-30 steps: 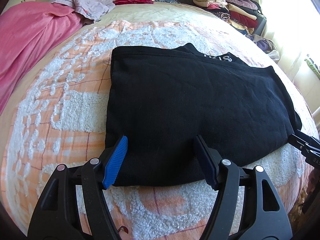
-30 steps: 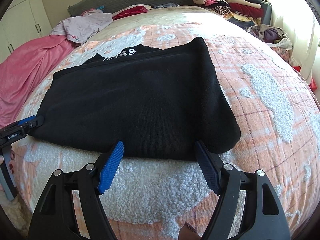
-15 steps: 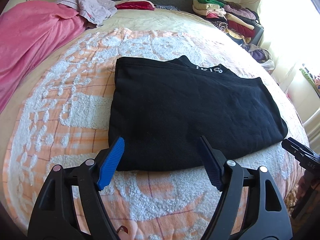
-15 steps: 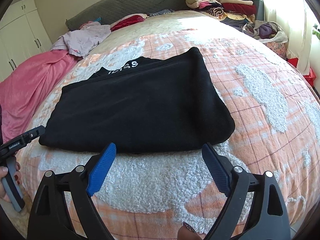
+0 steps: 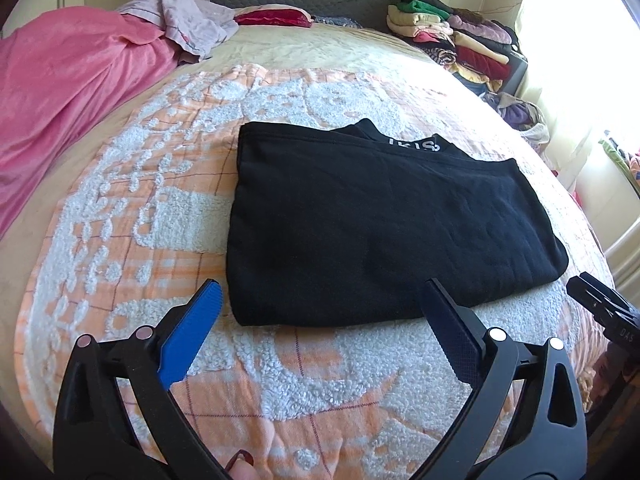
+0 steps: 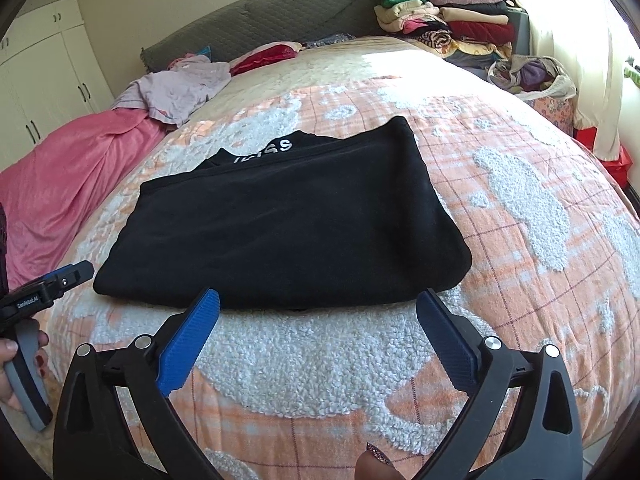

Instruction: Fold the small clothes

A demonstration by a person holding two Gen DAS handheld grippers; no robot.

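- Black garment (image 5: pixel 384 224) lies folded on the orange-and-white bedspread (image 5: pixel 120 208), now clear of both tongs.
- Left gripper (image 5: pixel 320 320) and right gripper (image 6: pixel 318 318) are opening wide, empty, having backed off the near edge.
- This fold looks finished.

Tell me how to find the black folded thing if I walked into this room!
Find the big bed with the orange and white fluffy blanket. In its middle lies the black folded garment, flat, with white letters on the part poking out at its far edge. The pink cover and the lilac clothes beside it are crumpled, not black.
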